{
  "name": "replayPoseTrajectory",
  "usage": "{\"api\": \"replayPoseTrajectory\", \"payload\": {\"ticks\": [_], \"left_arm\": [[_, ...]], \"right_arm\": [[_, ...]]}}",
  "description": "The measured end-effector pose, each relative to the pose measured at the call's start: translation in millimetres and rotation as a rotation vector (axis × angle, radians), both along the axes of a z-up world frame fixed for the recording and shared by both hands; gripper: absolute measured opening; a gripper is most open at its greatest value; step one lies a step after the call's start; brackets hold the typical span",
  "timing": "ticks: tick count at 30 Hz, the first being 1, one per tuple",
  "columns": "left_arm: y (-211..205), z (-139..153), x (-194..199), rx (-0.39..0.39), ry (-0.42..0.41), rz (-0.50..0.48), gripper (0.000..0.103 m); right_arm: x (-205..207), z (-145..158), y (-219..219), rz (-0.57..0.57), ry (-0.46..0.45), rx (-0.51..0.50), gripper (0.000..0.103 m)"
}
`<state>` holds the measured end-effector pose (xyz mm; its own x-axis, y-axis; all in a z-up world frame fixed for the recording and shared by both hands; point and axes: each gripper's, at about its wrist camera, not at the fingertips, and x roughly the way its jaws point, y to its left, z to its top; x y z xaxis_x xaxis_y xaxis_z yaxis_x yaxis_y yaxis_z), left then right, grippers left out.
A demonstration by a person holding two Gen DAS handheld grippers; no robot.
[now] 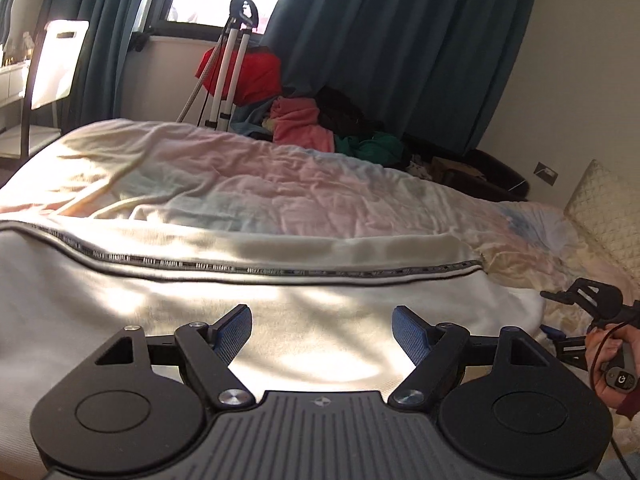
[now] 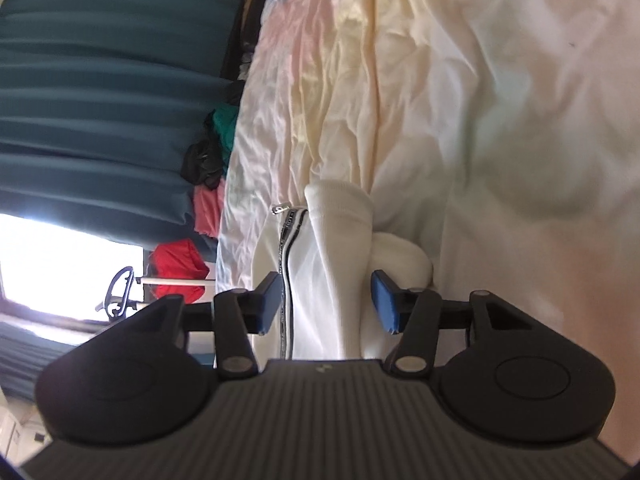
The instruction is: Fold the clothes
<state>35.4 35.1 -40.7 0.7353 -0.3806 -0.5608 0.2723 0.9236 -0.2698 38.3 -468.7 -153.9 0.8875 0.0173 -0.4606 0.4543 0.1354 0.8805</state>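
Observation:
A white zip-up garment (image 1: 192,296) lies spread on the bed, its dark zip (image 1: 224,266) running left to right. My left gripper (image 1: 324,332) hovers over it, jaws wide open, with nothing between the blue pads (image 1: 236,332). At the garment's right end a hand (image 1: 608,352) holds my right gripper (image 1: 548,312). The right wrist view is rolled sideways. There the garment's thick folded end (image 2: 332,248) sits between the right gripper (image 2: 326,304) jaws. The jaws stand apart and I see no pinch in the fabric.
A crumpled pastel bed cover (image 1: 240,184) stretches beyond the garment, with a quilted pillow (image 1: 604,208) at the right. Behind the bed are a clothes pile (image 1: 312,124), a red bundle (image 1: 248,72), a metal stand (image 1: 232,60), teal curtains (image 1: 380,40) and a white chair (image 1: 56,60).

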Motion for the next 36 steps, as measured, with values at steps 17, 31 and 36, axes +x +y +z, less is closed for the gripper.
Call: {"api": "replayPoseTrajectory", "payload": {"ticks": [17,31,36], "left_arm": [[26,-19,4,-0.060,0.031,0.047,0.078],[42,-14,-10,-0.088,0.043,0.098,0.078],[43,-15,-13,-0.103,0.049,0.104,0.078]], "right_arm": [[0,22,11,-0.059,0.109,-0.194,0.006],[-20,6,17,-0.065,0.180,0.021,0.060],[-10,-11,23,0.008,0.114,0.145,0.061]]}}
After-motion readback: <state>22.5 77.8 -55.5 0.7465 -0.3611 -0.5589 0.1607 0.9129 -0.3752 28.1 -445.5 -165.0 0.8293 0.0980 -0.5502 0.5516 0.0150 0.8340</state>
